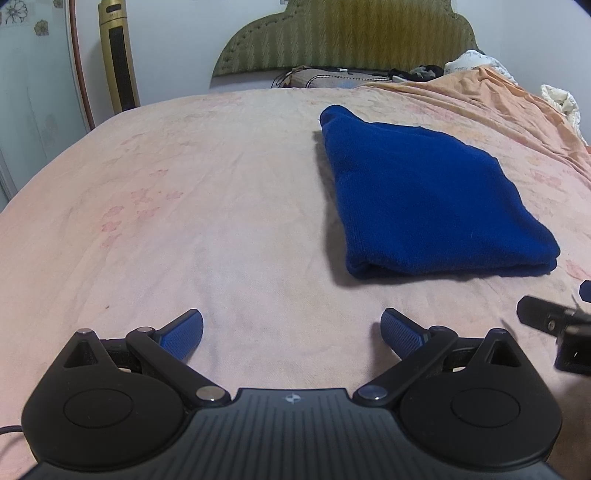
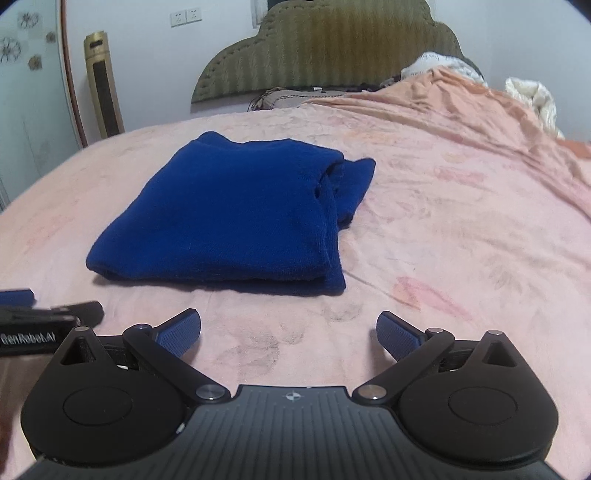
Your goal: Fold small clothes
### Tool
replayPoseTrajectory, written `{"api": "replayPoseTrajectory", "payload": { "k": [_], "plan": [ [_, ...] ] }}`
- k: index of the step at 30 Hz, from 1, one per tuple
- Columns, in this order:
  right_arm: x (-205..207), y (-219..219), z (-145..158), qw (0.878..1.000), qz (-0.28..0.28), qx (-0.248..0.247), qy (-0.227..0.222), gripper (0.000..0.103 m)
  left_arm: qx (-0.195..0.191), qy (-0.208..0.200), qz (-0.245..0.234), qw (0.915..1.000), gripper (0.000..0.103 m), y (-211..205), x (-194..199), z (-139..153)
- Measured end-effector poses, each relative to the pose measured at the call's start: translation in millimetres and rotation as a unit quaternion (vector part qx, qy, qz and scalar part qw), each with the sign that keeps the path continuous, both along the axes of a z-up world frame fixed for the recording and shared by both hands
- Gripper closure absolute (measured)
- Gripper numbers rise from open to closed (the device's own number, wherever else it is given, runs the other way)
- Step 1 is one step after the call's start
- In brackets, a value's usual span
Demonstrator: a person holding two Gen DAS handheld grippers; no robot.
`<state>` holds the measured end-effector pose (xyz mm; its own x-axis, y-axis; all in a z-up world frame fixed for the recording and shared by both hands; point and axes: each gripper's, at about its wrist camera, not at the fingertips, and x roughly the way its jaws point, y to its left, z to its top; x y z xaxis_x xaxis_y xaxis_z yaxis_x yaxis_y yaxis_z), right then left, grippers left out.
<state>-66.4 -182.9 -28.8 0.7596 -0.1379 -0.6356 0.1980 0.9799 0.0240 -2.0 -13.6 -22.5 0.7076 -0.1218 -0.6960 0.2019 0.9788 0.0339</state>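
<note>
Both sets of tongs, left tongs (image 1: 291, 334) and right tongs (image 2: 289, 332), hang spread and empty over the near edge of the bed (image 1: 184, 221). Grab carelessly now and the stacked layers could slide apart. The blue sweater (image 2: 229, 218) lies just beyond, folded thick, one loose flap poking out on its right.

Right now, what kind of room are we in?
Most likely a bedroom. The folded blue garment lies on a pink bedsheet, with a padded headboard against the wall and pillows below it.
</note>
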Motion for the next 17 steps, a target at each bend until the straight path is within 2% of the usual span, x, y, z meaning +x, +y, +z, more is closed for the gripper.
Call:
{"api": "replayPoseTrajectory", "payload": {
  "k": [12,17],
  "plan": [
    [1.3,3.3,6.2,1.0,0.018,0.004,0.001,0.0,0.003,0.011,-0.004,0.9999,0.0,1.2,1.8,6.4],
    [-0.7,-3.8,9.1,1.0,0.02,0.009,-0.005,0.0,0.023,-0.013,-0.007,0.9996,0.0,0.2,-2.5,11.1]
  ]
}}
